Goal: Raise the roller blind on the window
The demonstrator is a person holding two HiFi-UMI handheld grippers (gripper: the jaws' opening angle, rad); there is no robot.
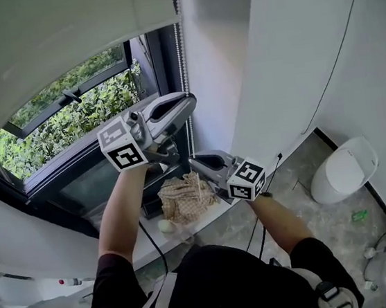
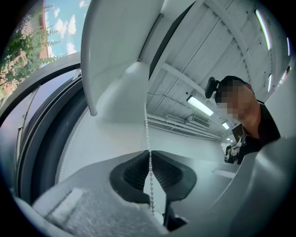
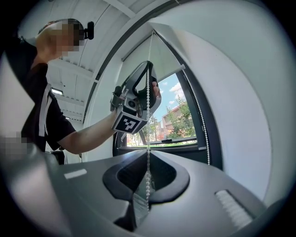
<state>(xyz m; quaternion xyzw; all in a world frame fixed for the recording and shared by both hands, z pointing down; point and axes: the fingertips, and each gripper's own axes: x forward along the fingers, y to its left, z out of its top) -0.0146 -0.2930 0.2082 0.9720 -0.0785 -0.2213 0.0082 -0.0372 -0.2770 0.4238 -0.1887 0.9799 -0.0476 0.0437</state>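
Up by the right side of the window (image 1: 70, 116), both your tools pinch the bead chain (image 1: 181, 54).
Your left tool (image 1: 186, 107) is closed tight on the chain high up. Your right tool (image 1: 201, 161) is closed tight on the same strand lower down, nearer to you. Two grips keep the chain from slipping, I think, so a pull from the high one can lift the roller blind (image 1: 59, 33), which hangs over the top of the window, far and left.
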